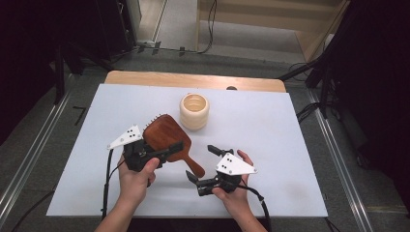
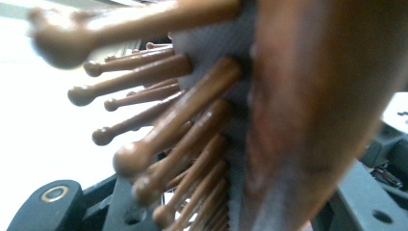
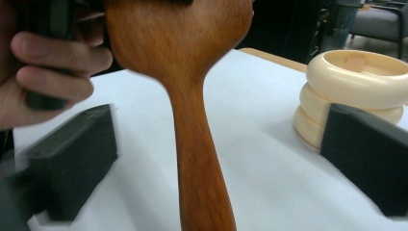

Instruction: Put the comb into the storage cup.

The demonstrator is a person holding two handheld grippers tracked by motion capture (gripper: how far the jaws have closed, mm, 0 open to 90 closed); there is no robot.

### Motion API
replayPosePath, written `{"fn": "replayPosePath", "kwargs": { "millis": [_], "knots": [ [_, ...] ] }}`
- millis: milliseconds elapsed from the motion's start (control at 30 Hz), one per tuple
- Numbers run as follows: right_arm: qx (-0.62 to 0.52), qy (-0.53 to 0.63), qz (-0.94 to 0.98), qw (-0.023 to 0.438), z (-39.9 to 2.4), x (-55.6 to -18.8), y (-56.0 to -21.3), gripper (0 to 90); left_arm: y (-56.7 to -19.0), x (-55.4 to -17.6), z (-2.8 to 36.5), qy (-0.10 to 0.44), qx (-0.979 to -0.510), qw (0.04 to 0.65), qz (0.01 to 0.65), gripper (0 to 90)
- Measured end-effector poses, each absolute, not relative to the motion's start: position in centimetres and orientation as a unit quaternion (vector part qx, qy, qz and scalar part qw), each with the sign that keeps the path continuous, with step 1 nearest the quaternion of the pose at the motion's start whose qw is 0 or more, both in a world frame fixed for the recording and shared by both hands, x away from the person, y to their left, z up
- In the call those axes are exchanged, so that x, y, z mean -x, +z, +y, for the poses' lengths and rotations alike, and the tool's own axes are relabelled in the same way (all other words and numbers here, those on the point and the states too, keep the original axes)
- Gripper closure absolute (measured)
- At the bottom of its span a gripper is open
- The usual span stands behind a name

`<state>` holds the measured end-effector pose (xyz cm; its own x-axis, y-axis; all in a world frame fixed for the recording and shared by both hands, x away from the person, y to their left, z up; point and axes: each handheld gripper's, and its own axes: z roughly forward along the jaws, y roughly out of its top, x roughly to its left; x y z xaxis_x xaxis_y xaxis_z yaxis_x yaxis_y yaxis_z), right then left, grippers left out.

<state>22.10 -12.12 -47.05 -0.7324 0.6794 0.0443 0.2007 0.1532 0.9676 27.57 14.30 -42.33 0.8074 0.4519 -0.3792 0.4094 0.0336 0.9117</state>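
the worktop (image 1: 270, 145) has a pale sheet on it, and a wooden edge shows at the far side. on it, near the middle and toward the far side, stands a cream holder (image 1: 194, 111) made of stacked rings, upright and open at the top; the right gripper view shows it too (image 3: 346, 91). the wooden hairbrush (image 1: 167, 137) is held above the sheet in front of the holder, with its smooth back upward and its handle pointing toward the right gripper. the left gripper (image 1: 164, 152) is closed on the head of the brush; in the left gripper view the bristles (image 2: 159, 125) and the wooden edge are very close. the right gripper (image 1: 203, 164) is open, with its jaws wide on both sides of the handle (image 3: 199, 159) and not touching it. a hand (image 3: 45, 72) of the person holds the left gripper.
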Motion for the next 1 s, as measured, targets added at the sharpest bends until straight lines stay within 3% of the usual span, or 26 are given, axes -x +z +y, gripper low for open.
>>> {"fn": "replayPosePath", "kwargs": {
  "millis": [1000],
  "knots": [
    [-0.333,0.569,0.71,0.247,-19.8,-21.2,-48.2,0.0,-41.7,-28.4,14.7,0.04,-0.704,0.634,0.317,57.0]
  ]
}}
